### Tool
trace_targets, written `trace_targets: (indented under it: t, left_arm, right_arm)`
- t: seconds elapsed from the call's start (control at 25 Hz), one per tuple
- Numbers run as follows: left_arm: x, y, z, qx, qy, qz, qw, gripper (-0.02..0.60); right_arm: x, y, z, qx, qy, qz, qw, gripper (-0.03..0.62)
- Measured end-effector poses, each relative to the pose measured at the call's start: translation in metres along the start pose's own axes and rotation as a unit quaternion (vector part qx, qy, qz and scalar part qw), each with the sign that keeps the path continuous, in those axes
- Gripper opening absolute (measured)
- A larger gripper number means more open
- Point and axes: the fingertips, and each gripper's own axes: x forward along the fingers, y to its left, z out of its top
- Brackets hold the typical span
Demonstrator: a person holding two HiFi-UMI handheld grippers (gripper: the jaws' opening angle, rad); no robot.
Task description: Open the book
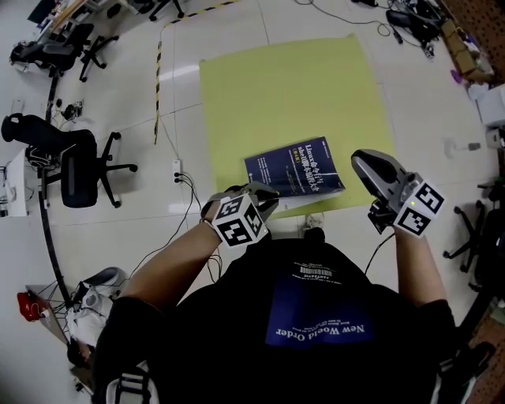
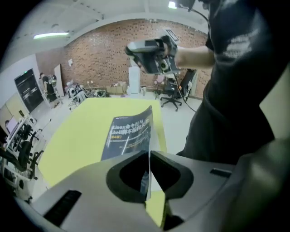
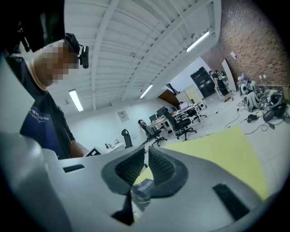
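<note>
A dark blue book (image 1: pixel 293 170) lies on the near edge of a yellow mat (image 1: pixel 284 87) on the floor. My left gripper (image 1: pixel 268 197) is at the book's near left corner, pointing steeply down. In the left gripper view its jaws (image 2: pixel 148 156) are shut on the edge of the front cover (image 2: pixel 129 133), which stands lifted and curved above the mat (image 2: pixel 81 131). My right gripper (image 1: pixel 359 162) hovers to the right of the book, apart from it. Its jaws (image 3: pixel 146 152) are shut with nothing between them, and the book (image 3: pixel 144 186) shows below them.
Black office chairs (image 1: pixel 75 162) and a power strip with cables (image 1: pixel 185 177) are left of the mat. A striped tape line (image 1: pixel 158 79) runs along the floor. Clutter (image 1: pixel 426 24) fills the far right corner. The person's shoes (image 1: pixel 312 225) stand at the mat's near edge.
</note>
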Motion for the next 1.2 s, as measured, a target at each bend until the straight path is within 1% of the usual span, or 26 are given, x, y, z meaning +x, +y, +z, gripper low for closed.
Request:
trace_targets:
  t: [0.16,0.24,0.4,0.64,0.72,0.84,0.92,1.04,1.08,1.2]
  left_arm:
    - [-0.035,0.046,0.017,-0.043,-0.042,0.009,0.9981,0.044]
    - [-0.045,0.071,0.020,-0.059,-0.053,0.015,0.9967,0.043]
    - [-0.051,0.128,0.018,-0.090,-0.060,0.033,0.9935,0.043]
    - [-0.036,0.228,-0.005,-0.133,-0.055,0.090,0.9854,0.043]
    - [-0.026,0.255,-0.011,-0.132,-0.047,0.111,0.9839,0.043]
    - [-0.004,0.290,-0.024,-0.110,-0.019,0.138,0.9840,0.043]
    - [0.020,0.310,-0.039,-0.097,0.003,0.145,0.9847,0.044]
    - [0.057,0.328,-0.060,-0.088,0.030,0.149,0.9845,0.048]
    - [0.065,0.332,-0.062,-0.087,0.029,0.151,0.9843,0.067]
    - [0.067,0.340,-0.059,-0.093,0.006,0.142,0.9856,0.086]
  right_arm:
    - [-0.003,-0.001,0.005,-0.004,-0.007,-0.004,1.000,0.015]
    - [-0.001,-0.001,0.007,-0.006,-0.008,-0.006,1.000,0.015]
    - [0.002,-0.003,0.008,-0.007,-0.005,-0.007,1.000,0.015]
    - [0.005,-0.014,-0.001,0.002,0.007,-0.013,1.000,0.015]
    - [0.005,-0.017,-0.006,0.005,0.013,-0.016,1.000,0.015]
    - [0.011,-0.023,-0.015,0.008,0.025,-0.019,0.999,0.015]
    - [0.018,-0.027,-0.019,0.010,0.033,-0.021,0.999,0.015]
    - [0.027,-0.035,-0.022,0.012,0.043,-0.020,0.999,0.015]
    - [0.029,-0.037,-0.022,0.013,0.046,-0.019,0.999,0.015]
    - [0.035,-0.043,-0.020,0.014,0.050,-0.014,0.999,0.015]
